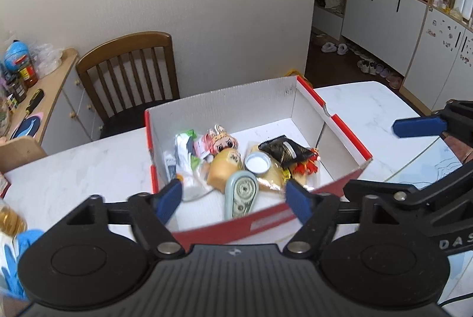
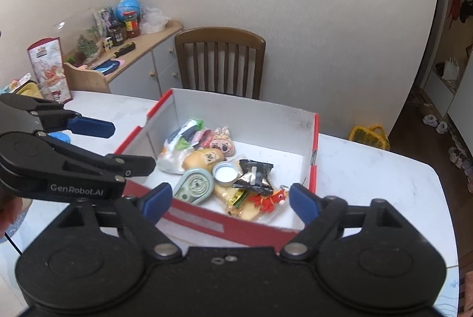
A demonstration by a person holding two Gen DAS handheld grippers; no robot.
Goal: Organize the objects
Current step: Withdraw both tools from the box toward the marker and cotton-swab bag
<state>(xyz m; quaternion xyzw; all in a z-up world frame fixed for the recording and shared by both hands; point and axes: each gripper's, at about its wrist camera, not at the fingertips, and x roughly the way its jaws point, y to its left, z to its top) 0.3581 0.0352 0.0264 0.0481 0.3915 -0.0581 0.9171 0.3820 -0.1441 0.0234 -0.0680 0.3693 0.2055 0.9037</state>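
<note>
Both my grippers hang over the near edge of the box (image 1: 334, 124) on the table (image 1: 363, 107). My left gripper (image 1: 236, 195) is spread wide, nothing between its blue pads (image 1: 170, 197). My right gripper (image 2: 229, 200) is spread wider, empty too. Everything sits bunched inside the box: tape dispenser (image 2: 195, 184) nearest, white cap (image 2: 226, 173) beside it, black packet (image 2: 255, 175), red charm (image 2: 269, 198), plush doll (image 2: 223, 142) further back. A chair (image 2: 220, 59) stands behind the table.
</note>
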